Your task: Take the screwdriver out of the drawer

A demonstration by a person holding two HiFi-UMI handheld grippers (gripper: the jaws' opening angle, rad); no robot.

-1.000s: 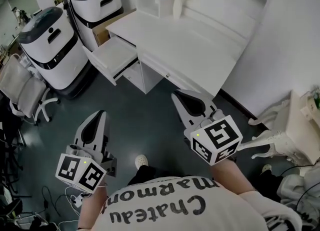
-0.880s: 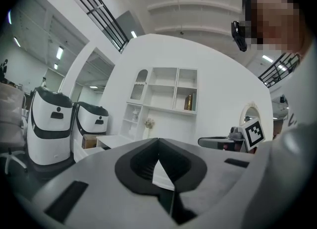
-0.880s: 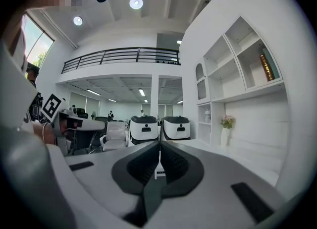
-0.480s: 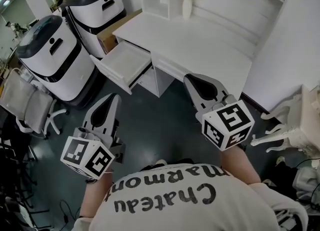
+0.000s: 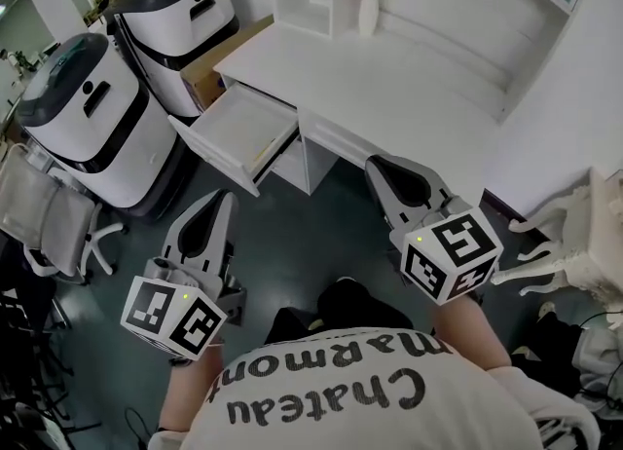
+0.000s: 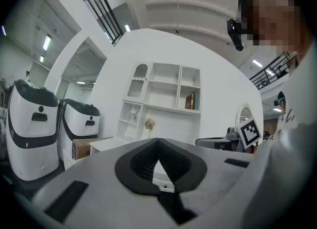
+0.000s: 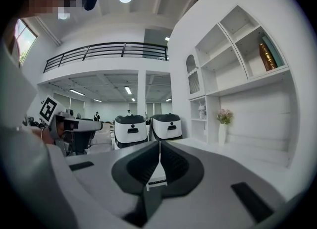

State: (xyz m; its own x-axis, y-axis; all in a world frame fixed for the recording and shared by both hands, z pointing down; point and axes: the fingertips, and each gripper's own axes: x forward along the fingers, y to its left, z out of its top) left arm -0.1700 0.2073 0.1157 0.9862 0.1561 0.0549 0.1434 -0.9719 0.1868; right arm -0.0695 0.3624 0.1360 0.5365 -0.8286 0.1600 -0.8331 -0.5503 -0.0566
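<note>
Screwdriver too small to pick out; drawer (image 5: pixel 238 131) pulled out, both claws pinched together and empty.

In the head view the drawer juts from the white desk (image 5: pixel 389 88) between 10 and 11 o'clock of the picture's centre. It is white inside, and a thin pale sliver (image 5: pixel 260 151) lies along its right wall; I cannot tell whether that is a tool or an edge. The left gripper (image 5: pixel 216 198) sits at 8 o'clock, its tip aimed toward 12, well apart from the drawer front. The right gripper (image 5: pixel 382 164) sits at 4 o'clock, just below the desk edge. Each gripper view shows its jaws pressed tip to tip with nothing between them. Two white-and-black machines (image 5: pixel 88 117) stand at 9 to 10 o'clock beside the drawer. A vase of flowers (image 5: pixel 368 10) stands on the desk just past 12 o'clock.
</note>
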